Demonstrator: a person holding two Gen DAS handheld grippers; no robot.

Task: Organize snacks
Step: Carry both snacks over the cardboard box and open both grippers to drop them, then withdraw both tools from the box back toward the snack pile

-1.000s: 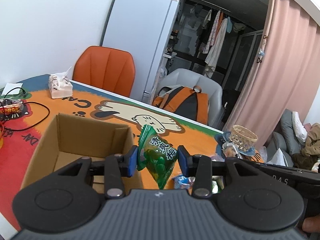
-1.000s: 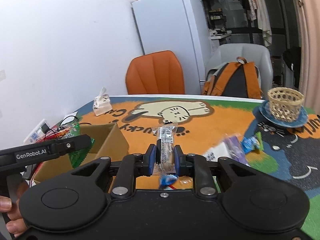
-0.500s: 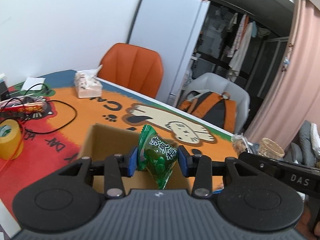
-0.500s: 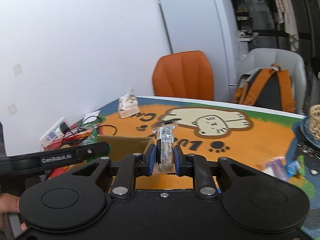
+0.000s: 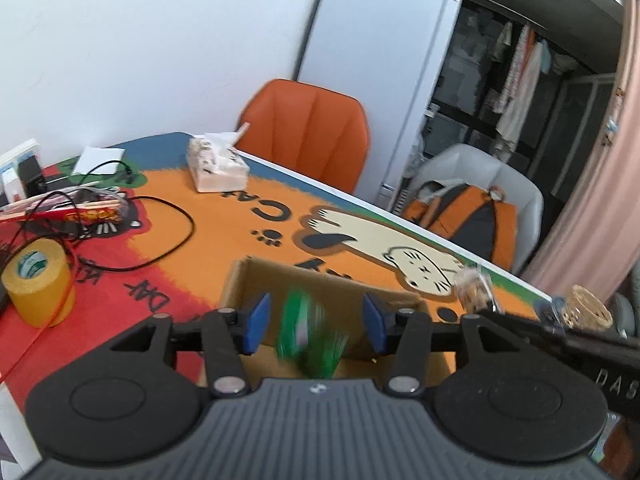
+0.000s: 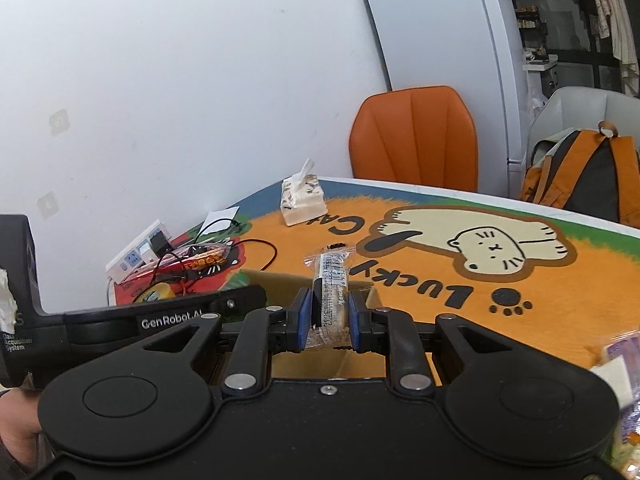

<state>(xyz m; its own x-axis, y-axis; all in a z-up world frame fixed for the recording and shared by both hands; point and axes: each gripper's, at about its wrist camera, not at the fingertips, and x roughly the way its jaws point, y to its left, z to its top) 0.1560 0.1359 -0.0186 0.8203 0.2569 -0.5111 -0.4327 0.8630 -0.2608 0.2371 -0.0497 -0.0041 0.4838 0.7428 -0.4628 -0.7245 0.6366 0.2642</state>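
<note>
Green packet [image 5: 310, 330], motion-blurred, sits between the blue pads of the left tool [image 5: 316, 318] with clear gaps on both sides; the jaws are opening and the pads no longer press on it. Directly beyond and below it is the open cardboard box [image 5: 256, 270] on the orange cat-print worktop [image 5: 224, 216], so this reads as the release step: the packet dropping into the box. Right tool [image 6: 329, 317] is narrow, clamped on a clear-wrapped snack bar [image 6: 330, 286] that stands upright between its pads, poised near the box's right side; the box rim [image 6: 276, 277] shows just behind the bar. More wrapped snacks [image 6: 618, 364] lie at the right edge of the worktop, not yet sorted. Tape roll [image 5: 38, 280], black cable [image 5: 168, 220] and tissue pack [image 5: 218, 170] sit to the left and far side, well apart from the box. Next move, as I judge it: bring the right tool over the box opening and let the bar go, keeping clear of the left tool, which crowds the same space.
</note>
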